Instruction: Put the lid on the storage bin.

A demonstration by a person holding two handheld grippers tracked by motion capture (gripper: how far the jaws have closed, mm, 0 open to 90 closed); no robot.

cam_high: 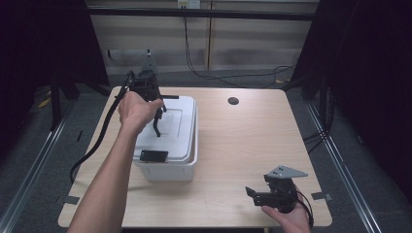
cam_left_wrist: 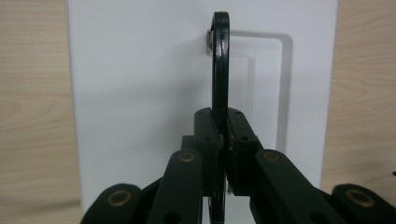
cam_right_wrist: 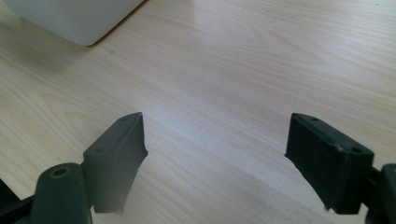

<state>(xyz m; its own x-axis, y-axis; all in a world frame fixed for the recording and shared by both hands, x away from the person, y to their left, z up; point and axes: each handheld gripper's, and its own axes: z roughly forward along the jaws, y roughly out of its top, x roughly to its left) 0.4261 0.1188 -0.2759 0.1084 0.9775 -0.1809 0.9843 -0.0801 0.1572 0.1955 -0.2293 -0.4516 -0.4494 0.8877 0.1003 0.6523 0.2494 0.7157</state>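
Left gripper (cam_left_wrist: 223, 140) is clamped on the thin black handle (cam_left_wrist: 220, 65) of the white box lid (cam_left_wrist: 140, 93); in the left gripper view we see the jaws pinching the handle edge-on, low on its loop. Box (cam_high: 167, 167) sits on the left half of the wooden table (cam_high: 243, 145), with a black latch (cam_high: 154, 156) at its near end. Right gripper (cam_high: 262, 194) is held near the table's front right corner, jaws spread wide, nothing between them, well apart from the box. We judge the lid light, stiff plastic and smooth. The handle is narrow and hard, so it may pivot in the pads; a grip at mid-loop, squarely across it, looks soundest to us.
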